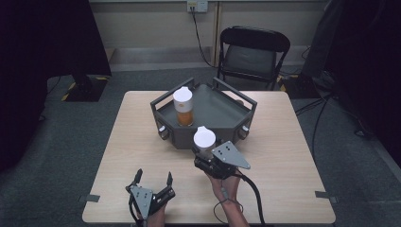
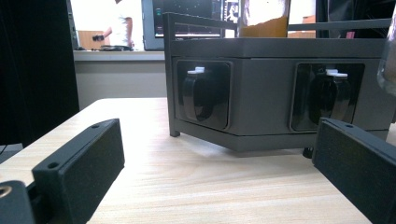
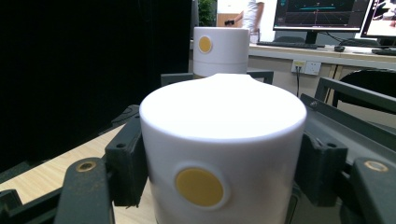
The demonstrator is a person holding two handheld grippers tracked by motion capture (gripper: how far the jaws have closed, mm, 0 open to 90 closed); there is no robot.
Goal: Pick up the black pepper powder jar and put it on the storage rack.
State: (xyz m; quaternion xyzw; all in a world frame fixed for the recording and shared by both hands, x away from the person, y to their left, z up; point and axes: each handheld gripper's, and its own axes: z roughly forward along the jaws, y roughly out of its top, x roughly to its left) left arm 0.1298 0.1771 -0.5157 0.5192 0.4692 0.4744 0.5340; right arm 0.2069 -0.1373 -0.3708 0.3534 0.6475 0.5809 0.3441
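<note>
The right gripper clamps a white-capped bottle by its smooth cap, holding it upright at the near edge of a grey tray. The cap is a glossy plastic cylinder with a yellow dot; it looks rigid and slippery, best squeezed across its straight sides. A second bottle, with amber contents, stands inside the tray. The left gripper rests wide open and empty on the pale wood table
</note>
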